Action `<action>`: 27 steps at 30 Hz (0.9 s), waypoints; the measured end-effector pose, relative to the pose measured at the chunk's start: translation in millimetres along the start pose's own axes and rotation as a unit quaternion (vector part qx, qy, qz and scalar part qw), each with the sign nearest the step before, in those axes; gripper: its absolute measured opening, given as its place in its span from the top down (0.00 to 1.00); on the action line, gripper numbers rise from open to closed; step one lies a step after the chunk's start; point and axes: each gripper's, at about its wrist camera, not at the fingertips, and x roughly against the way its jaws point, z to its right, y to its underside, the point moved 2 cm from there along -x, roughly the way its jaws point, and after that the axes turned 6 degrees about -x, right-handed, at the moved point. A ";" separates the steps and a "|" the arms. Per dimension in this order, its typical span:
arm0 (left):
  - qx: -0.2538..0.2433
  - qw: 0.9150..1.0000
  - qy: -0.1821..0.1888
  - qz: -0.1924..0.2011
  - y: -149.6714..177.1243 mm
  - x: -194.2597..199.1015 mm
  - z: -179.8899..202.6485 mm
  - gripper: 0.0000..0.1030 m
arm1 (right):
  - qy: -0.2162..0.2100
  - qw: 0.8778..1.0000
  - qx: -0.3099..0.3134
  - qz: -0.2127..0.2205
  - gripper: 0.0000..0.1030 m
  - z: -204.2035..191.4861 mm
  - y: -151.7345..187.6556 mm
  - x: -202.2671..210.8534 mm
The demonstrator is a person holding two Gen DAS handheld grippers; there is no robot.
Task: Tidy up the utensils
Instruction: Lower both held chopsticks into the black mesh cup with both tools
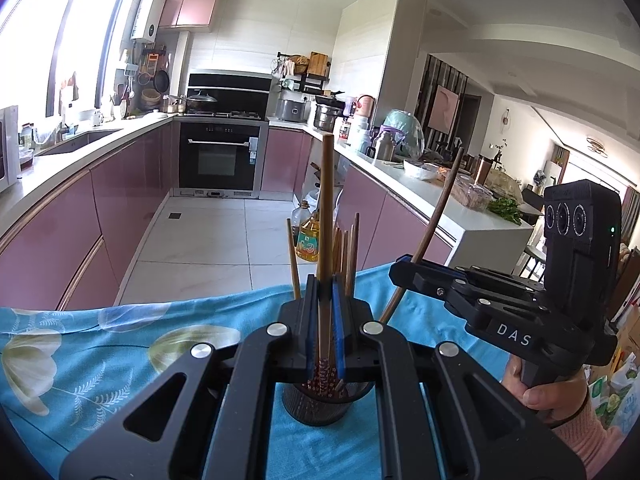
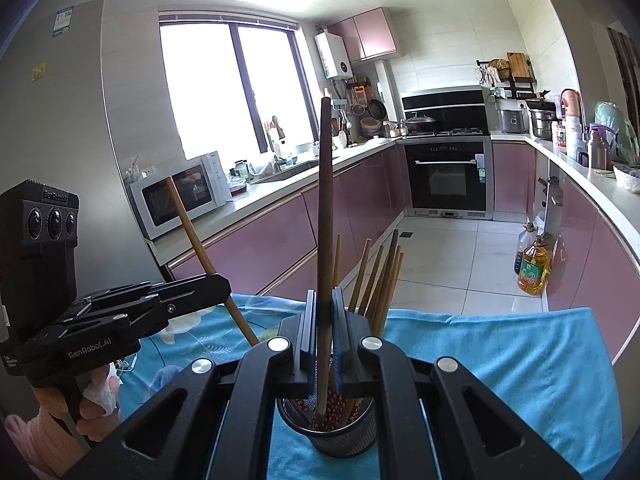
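on the blue cloth, near its front edge: the mesh holder (image 2: 326, 428) stands upright, with several chopsticks (image 2: 380, 276) already inside.
left gripper (image 1: 325, 320): jaws closed on one light chopstick (image 1: 326, 208), held almost upright over the holder.
right gripper (image 2: 325, 320): jaws closed on one dark chopstick (image 2: 324, 200), also over the holder, its lower end inside the rim.
where the task things are: both held sticks point down into the holder; in the left view the dark one (image 1: 436, 216) leans outward.
step in hand: i judge it is the placing of chopsticks into the holder, one in each gripper.
next move: it seems to call for lowering each stick a little more and then opening the jaws, one after the other.
what stands in the way: the two grippers are near each other above a narrow opening, and the sticks inside stand fanned out.
around: blue cloth (image 2: 500, 360) with flower print, oil bottle (image 2: 532, 272) on the floor, microwave (image 2: 180, 192) on the counter.
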 end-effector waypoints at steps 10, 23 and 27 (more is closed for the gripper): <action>-0.004 1.000 0.002 -0.015 1.9 -4.7 -4.0 0.93 | 0.006 1.000 -0.001 -0.012 0.94 3.4 3.9 -7.2; -0.009 0.999 0.006 -0.031 -3.5 -18.0 -6.5 0.93 | 0.011 1.000 -0.001 -0.021 0.94 8.2 10.7 -13.5; -0.011 0.999 0.006 -0.037 -0.9 -22.0 -5.4 0.93 | 0.012 1.000 -0.002 -0.025 0.94 9.7 12.2 -16.5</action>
